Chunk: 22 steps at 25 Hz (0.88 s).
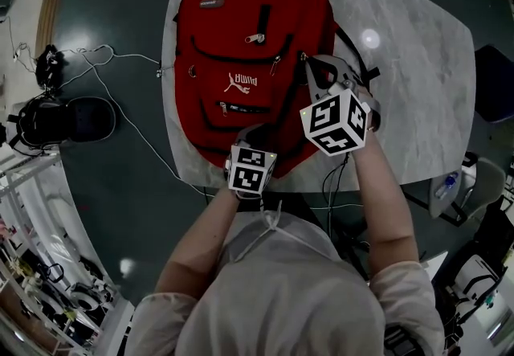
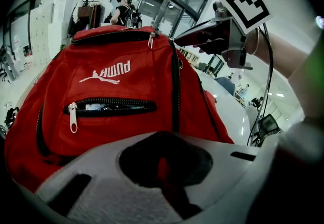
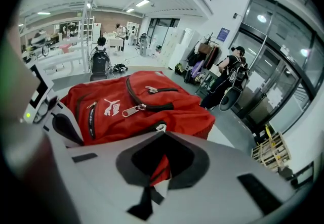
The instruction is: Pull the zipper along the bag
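**Zip pull pinched, run along the bag only partly done**

Right gripper (image 3: 162, 139): jaws pressed together, pinching what reads as a black zipper pull (image 3: 146, 199) with a bit of red fabric caught beside it. The silver metal slider (image 3: 161, 127) sits just past the tips. Left gripper (image 2: 164, 139): jaws also together, nipping a fold of the red nylon backpack (image 1: 241, 49) at its near edge. This looks like an anchor hold so the bag doesn't slide.

The backpack lies flat, front side up, on the white marble-look table (image 1: 418, 89). The right gripper is at the bag's right side, past the middle toward the far end. The left gripper is at the near end, well apart from it. The black main zipper track (image 2: 175, 81) runs up the side of the bag between them.

Progress, as a judgement: grip taken, bag braced, slider partway along the side run and at neither end. I can't tell whether the teeth behind the slider are open or meshed, so the pull direction is unclear. Left to do: the rest of the track round the far end, then release. The small front pocket zip (image 2: 109, 106) is untouched and seems no part of this pull.
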Available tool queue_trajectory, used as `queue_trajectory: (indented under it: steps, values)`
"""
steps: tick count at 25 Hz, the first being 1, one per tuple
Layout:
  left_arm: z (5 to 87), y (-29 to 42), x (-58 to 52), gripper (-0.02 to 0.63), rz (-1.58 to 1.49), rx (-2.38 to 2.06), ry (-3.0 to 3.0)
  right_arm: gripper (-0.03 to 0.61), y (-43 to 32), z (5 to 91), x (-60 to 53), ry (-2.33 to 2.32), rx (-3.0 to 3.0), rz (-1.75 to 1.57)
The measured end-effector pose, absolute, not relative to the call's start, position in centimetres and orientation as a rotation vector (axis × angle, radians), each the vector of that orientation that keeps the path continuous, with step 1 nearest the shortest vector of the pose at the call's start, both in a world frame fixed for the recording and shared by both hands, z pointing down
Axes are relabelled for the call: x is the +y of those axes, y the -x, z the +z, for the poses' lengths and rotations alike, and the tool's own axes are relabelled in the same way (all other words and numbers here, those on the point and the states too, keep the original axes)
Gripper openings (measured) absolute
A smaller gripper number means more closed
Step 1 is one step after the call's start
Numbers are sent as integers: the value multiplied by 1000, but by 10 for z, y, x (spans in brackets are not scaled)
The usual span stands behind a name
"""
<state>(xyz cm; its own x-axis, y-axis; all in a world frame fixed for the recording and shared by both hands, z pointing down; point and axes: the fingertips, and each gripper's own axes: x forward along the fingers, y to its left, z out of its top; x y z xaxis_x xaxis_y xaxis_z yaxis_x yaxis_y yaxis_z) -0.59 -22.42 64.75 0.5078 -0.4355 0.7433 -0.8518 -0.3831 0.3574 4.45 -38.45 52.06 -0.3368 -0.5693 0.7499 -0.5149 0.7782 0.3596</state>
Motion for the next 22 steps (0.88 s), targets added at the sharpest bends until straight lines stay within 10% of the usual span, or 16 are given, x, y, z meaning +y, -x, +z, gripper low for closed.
queue_trajectory:
  steps: [22]
  values:
    - [639, 9, -225, 20, 731, -1057, -2056, 135, -50, 488, -344, -1000, -2174, 93]
